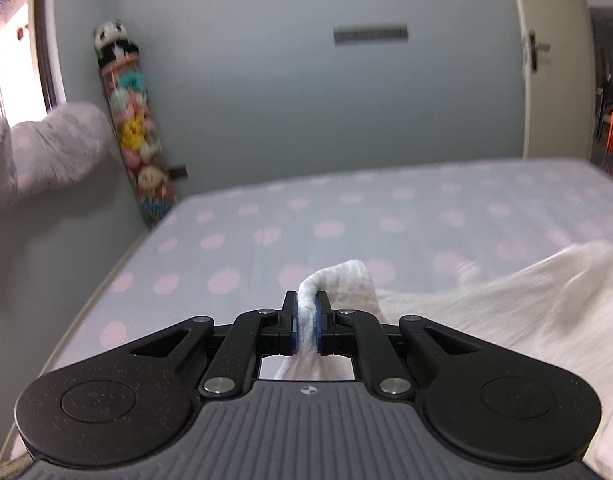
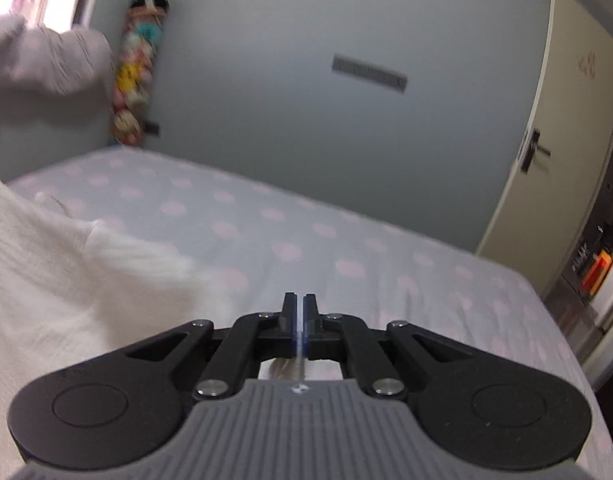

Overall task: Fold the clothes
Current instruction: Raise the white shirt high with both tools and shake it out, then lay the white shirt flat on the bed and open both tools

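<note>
A white textured garment (image 1: pixel 486 304) lies on the bed and spreads to the right in the left wrist view. My left gripper (image 1: pixel 306 304) is shut on a bunched edge of this garment, and the cloth sticks up between the blue pads and hangs down behind them. In the right wrist view the same white garment (image 2: pixel 66 280) fills the left side. My right gripper (image 2: pixel 299 308) is shut with the jaws nearly touching. A thin bit of white cloth shows below the jaws; whether they pinch it I cannot tell.
The bed (image 1: pixel 346 216) has a grey sheet with pink dots. A rolled duvet (image 1: pixel 46 152) lies at the far left. A tall tube of plush toys (image 1: pixel 134 128) leans in the corner. A door (image 2: pixel 546 160) stands open at the right.
</note>
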### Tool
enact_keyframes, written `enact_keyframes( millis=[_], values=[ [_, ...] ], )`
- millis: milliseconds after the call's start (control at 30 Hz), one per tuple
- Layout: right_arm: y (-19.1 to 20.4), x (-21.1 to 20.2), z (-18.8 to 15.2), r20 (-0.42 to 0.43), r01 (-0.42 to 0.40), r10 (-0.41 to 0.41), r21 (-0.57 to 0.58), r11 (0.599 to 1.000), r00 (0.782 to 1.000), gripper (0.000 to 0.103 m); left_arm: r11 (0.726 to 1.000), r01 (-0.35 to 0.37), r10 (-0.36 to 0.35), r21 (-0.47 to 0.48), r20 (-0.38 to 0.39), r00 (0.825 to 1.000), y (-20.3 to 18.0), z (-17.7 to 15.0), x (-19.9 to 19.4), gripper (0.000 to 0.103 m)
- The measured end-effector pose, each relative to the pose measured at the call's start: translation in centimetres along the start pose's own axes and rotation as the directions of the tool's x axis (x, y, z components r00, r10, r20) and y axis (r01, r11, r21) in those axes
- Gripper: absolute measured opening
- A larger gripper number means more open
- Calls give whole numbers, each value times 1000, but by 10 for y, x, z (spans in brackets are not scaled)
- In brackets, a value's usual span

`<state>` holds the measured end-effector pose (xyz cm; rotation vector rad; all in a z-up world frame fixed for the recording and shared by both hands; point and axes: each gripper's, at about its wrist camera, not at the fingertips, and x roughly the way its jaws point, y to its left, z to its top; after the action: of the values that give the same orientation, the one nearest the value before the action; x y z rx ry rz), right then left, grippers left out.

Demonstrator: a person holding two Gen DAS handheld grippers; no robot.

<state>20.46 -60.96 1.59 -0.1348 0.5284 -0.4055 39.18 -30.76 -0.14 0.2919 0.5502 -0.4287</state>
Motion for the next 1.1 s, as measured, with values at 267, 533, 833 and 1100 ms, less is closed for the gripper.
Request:
enact_keyframes(
  millis=[267,533,833,1100],
  values=[
    [-11,99,-66,-210,-19,42,110,994,977,3,999,-43,48,30,-203,978,-8,-54,95,7],
    [-21,118,-85,-260,-37,98,230,973,961,14,1000,-25,24,-3,-209,978,-1,-60,98,48],
    [-35,55,-118,-297,-71,156,278,958,942,26,1000,-6,3,-17,-190,982,28,-82,28,50],
    [-35,-10,-177,-330,-93,232,386,918,915,37,992,-25,-2,-122,-213,977,55,-137,-48,50]
  ],
)
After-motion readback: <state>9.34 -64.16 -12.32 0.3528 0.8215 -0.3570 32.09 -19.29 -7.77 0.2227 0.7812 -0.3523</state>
